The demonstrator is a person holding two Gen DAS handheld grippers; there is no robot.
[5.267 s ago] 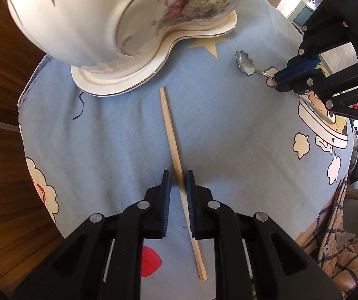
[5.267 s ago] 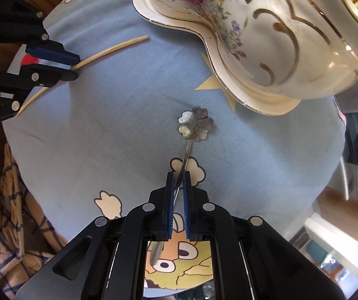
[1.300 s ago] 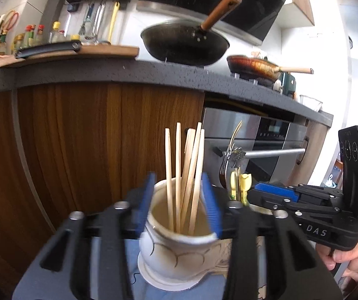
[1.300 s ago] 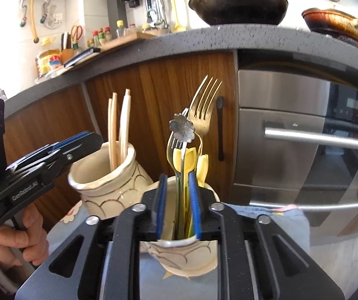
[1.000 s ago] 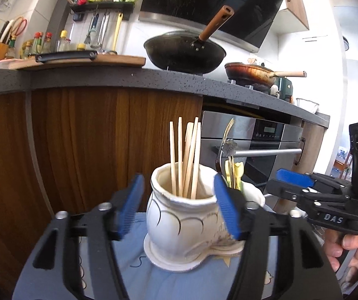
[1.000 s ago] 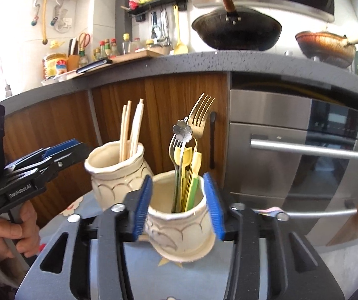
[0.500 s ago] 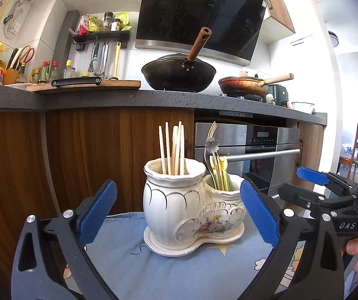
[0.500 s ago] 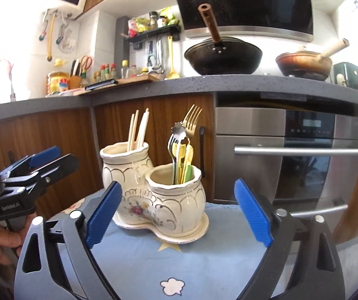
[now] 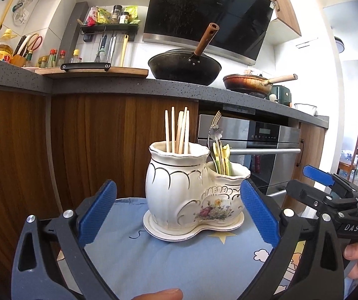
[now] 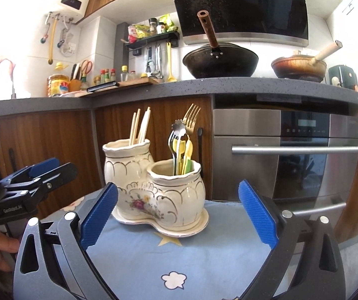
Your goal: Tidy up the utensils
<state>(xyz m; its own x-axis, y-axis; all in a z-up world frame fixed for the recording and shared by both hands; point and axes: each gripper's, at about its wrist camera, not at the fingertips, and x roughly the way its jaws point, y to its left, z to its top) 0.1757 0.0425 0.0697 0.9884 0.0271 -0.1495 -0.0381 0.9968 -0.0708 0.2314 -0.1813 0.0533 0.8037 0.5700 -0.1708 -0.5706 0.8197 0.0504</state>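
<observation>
Utensils parked in the ceramic holder (image 9: 194,192)

Both the left gripper (image 9: 179,210) and right gripper (image 10: 179,212) are spread, empty, in front of it. The chopsticks (image 9: 177,132) are light and stiff, probably slippery; pinch mid-shaft.

A table covered by a blue cartoon-print cloth (image 9: 179,257) fills the lower centre of the frame. A white, gold-trimmed ceramic utensil holder (image 9: 194,195) stands upright on it.
</observation>
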